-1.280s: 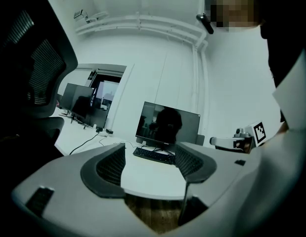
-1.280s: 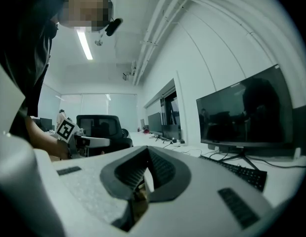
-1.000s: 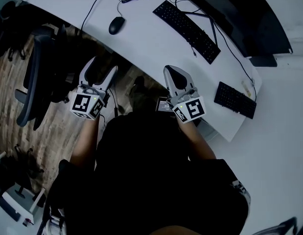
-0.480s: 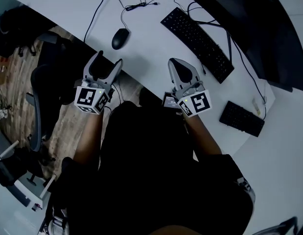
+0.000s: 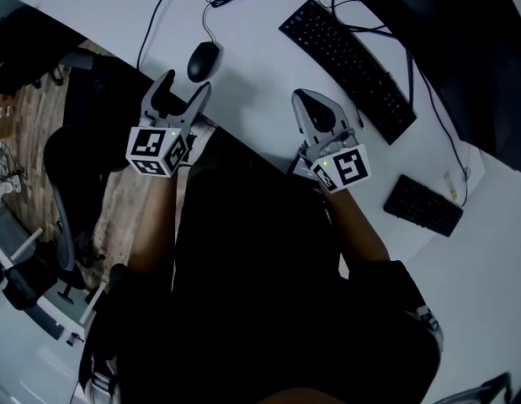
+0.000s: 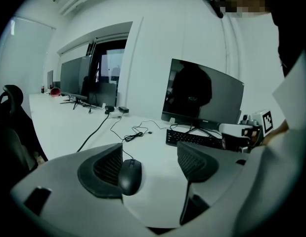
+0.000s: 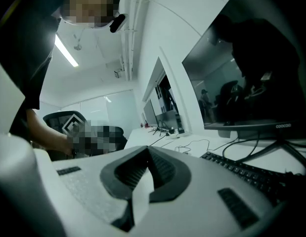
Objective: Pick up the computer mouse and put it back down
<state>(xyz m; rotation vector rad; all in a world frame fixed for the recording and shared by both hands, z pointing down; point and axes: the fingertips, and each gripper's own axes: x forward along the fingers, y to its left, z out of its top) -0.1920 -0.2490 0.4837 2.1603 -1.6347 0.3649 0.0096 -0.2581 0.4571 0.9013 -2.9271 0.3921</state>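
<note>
Right now my left gripper hangs at the near edge of the desk. Its jaws are spread wide and have just been opening, with nothing between them. The computer mouse lies on the desk just beyond the tips, untouched. In the left gripper view it seems to line up nearer the left finger. My right gripper is pinched closed on nothing.

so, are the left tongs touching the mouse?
Apart. Head view: the open left tongs sit just short of the mouse, with a sliver of desk between them.
</note>
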